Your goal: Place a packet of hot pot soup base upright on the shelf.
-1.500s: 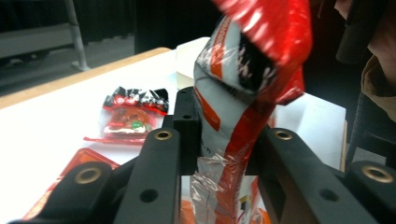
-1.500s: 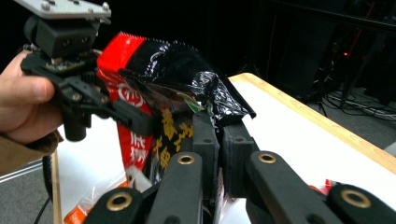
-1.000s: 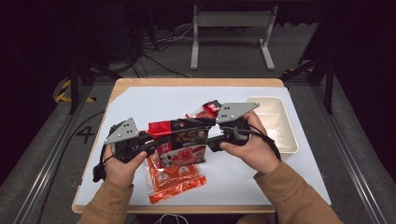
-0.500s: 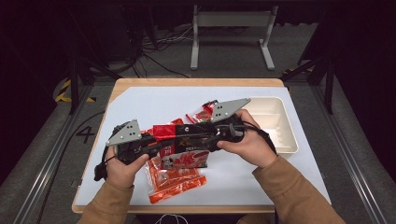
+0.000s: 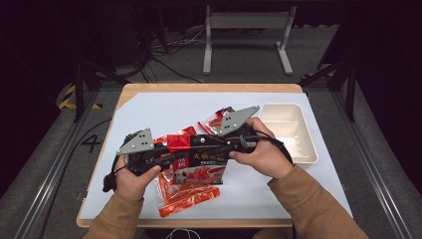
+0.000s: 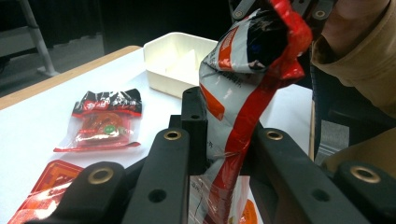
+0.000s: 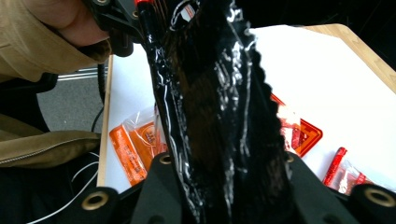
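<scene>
Nearest the person, a clear packet of orange sauce sachets (image 5: 188,191) lies flat on the pale blue surface (image 5: 164,112), glossy and crinkled. Just above it, both hands hold a large foil snack bag (image 5: 201,157), shiny black and red, stretched between them with its long axis running left to right across the surface, lifted off it. The left tool (image 5: 166,152) is pinching one end of the bag, the crumpled plastic squeezed between its black jaws. The right tool (image 5: 201,144) has just been closing, and its jaws now press on the bag's saw-toothed sealed edge. Behind the hands lies a small red seasoning packet (image 5: 215,119). Farther right sits a white plastic tray (image 5: 291,132), rectangular with rounded corners.
</scene>
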Demonstrator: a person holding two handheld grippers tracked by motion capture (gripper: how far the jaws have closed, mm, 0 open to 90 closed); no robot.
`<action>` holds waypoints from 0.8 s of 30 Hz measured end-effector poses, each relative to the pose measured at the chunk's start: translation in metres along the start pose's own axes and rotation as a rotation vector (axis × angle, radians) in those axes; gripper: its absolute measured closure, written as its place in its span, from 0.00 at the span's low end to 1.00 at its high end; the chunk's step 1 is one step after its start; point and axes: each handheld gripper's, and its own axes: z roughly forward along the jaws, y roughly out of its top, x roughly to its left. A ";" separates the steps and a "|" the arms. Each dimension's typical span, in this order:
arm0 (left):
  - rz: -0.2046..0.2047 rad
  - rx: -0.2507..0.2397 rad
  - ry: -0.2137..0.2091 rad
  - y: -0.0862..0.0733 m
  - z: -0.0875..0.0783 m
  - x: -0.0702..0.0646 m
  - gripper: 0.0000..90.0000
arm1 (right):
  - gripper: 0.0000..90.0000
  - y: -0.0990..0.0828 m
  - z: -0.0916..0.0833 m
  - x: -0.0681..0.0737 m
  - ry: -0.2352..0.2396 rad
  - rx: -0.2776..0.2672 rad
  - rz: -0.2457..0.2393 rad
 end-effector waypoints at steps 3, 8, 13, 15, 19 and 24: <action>0.011 0.002 0.003 0.001 0.000 0.000 0.88 | 0.87 0.000 0.000 0.001 -0.008 0.002 -0.011; 0.001 -0.015 0.012 0.001 0.000 0.000 0.84 | 0.91 0.003 -0.002 0.002 -0.019 0.001 -0.021; -0.028 -0.001 0.035 0.001 -0.001 0.002 0.63 | 0.92 0.004 -0.006 0.002 -0.027 0.009 -0.028; -0.037 0.008 0.044 0.001 -0.003 0.004 0.57 | 0.92 0.003 -0.008 0.001 -0.033 0.012 -0.022; -0.050 0.038 0.072 -0.002 -0.006 0.008 0.43 | 0.92 0.004 -0.016 -0.001 -0.057 0.002 -0.025; -0.063 0.047 0.089 -0.004 -0.012 0.012 0.39 | 0.92 0.005 -0.028 -0.007 -0.091 -0.007 -0.024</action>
